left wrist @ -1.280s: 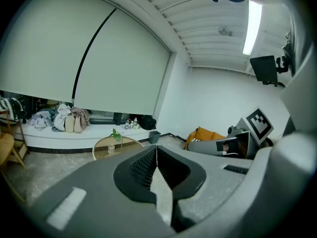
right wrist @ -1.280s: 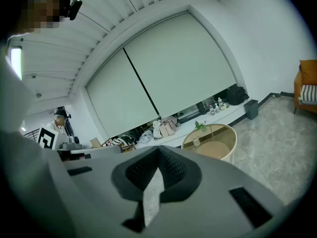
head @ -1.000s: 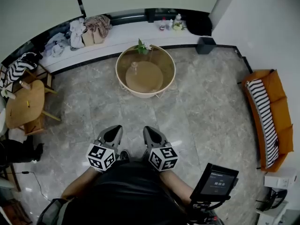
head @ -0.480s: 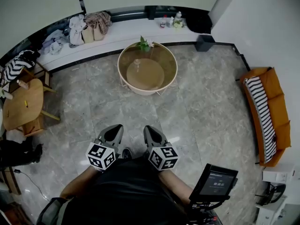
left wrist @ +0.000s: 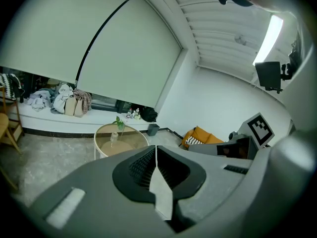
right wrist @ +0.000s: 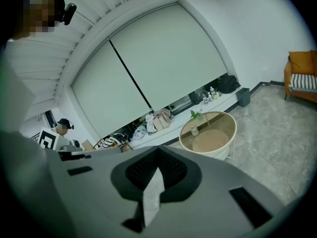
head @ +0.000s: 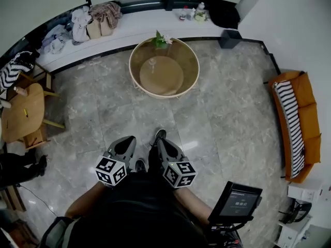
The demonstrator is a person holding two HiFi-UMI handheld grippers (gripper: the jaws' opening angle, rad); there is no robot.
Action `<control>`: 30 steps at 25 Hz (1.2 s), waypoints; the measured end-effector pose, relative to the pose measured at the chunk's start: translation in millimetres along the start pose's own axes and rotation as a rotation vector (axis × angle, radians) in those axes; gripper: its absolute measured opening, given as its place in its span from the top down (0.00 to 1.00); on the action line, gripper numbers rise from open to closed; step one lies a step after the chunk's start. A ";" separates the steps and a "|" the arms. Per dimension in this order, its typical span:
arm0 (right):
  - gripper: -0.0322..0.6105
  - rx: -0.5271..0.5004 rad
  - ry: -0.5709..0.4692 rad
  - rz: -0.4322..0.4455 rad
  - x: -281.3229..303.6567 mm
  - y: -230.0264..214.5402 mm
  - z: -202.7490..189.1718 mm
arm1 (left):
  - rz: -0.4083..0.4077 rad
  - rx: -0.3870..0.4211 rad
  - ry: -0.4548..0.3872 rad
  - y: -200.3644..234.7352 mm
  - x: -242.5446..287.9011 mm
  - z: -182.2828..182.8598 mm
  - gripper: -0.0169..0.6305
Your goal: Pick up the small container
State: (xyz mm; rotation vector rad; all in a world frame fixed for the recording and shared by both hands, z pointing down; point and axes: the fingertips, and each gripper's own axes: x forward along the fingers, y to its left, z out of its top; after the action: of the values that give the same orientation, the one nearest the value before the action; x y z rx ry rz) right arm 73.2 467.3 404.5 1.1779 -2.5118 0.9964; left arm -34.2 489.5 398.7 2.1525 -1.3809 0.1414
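- Nearest, well short of the round table (head: 170,94): left gripper (head: 125,143) and right gripper (head: 164,144), side by side. Both pairs of jaws are clenched together with nothing between them.
- On the table top: small clear bottle (right wrist: 194,131), the task's container, upright and untouched, with a green sprig (right wrist: 196,114) rising from it.
- Beyond the table, to its right: dark bin (head: 229,37), contents not visible.
- Behind the table: ledge (head: 139,29) with bags (head: 98,27) and small bottles (head: 191,14).

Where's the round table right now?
Head view: the round table stands top centre on the grey floor, just short of the white ledge; a green plant sits at its far rim.
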 end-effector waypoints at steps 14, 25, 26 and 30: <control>0.96 0.069 0.054 0.086 118.7 -85.9 105.1 | 0.097 -0.002 0.030 56.7 140.8 88.2 0.97; 0.96 0.073 0.031 0.063 156.9 -140.3 170.2 | 0.158 0.056 0.011 81.2 197.4 135.8 0.97; 0.96 0.075 0.037 0.060 161.0 -142.9 171.1 | 0.162 0.060 0.016 85.6 201.1 136.9 0.97; 0.96 0.084 0.067 0.040 182.2 -148.7 171.6 | 0.175 0.035 0.037 110.5 213.2 136.9 0.97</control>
State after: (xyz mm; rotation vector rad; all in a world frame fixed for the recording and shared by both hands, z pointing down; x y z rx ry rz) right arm 79.8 177.2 427.1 1.1013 -2.4727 1.1426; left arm -60.0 214.6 411.1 2.0444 -1.5543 0.2722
